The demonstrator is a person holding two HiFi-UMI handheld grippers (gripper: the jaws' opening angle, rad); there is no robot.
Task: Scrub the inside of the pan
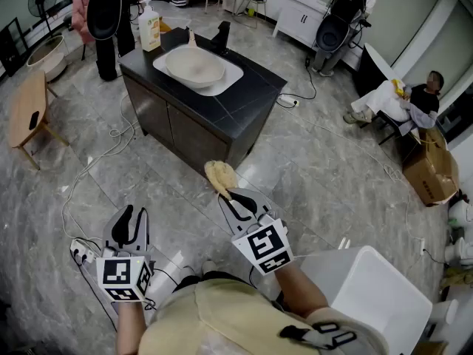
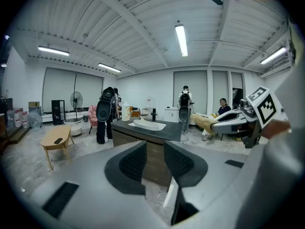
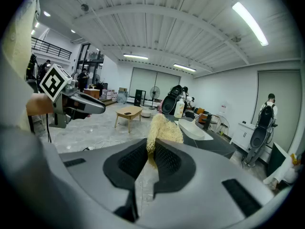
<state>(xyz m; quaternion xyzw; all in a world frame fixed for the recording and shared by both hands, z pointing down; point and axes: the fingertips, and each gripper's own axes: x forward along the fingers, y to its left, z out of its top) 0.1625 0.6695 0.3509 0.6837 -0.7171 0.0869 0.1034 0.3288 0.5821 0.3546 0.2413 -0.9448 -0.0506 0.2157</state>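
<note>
- Plainly, the left gripper (image 1: 134, 217) hangs low at the person's left, well short of the counter (image 1: 251, 98); its jaws stand slightly apart with nothing between them, only the cabinet front showing through the gap.
- A loose cable (image 1: 103, 154) crosses the floor between that gripper and the counter's left end, something to step over on a leftward approach.
- On the counter's far left corner stands a soap bottle (image 1: 149, 26), with a dark faucet (image 1: 221, 35) along the far edge.
- The pan (image 1: 194, 65), pale and round, rests mouth up in a white basin (image 1: 231, 73) set toward the left half of the counter, near the faucet; the right half is bare dark top.
- The right gripper (image 1: 235, 198) has its jaws pinched on the handle of a fibrous scrubber (image 1: 220, 174), whose bushy head points forward toward the counter's near corner.
- The pan lies ahead and somewhat left of the scrubber head, well apart from it, with the near edge of the counter in between. The scrubber's long axis already aims roughly that way, and the right gripper looks the nearer of the two.
- My reading: scrubbing has not begun; the person must first walk up, and the floor straight ahead looks open, with a white box (image 1: 369, 287) close at the right.
</note>
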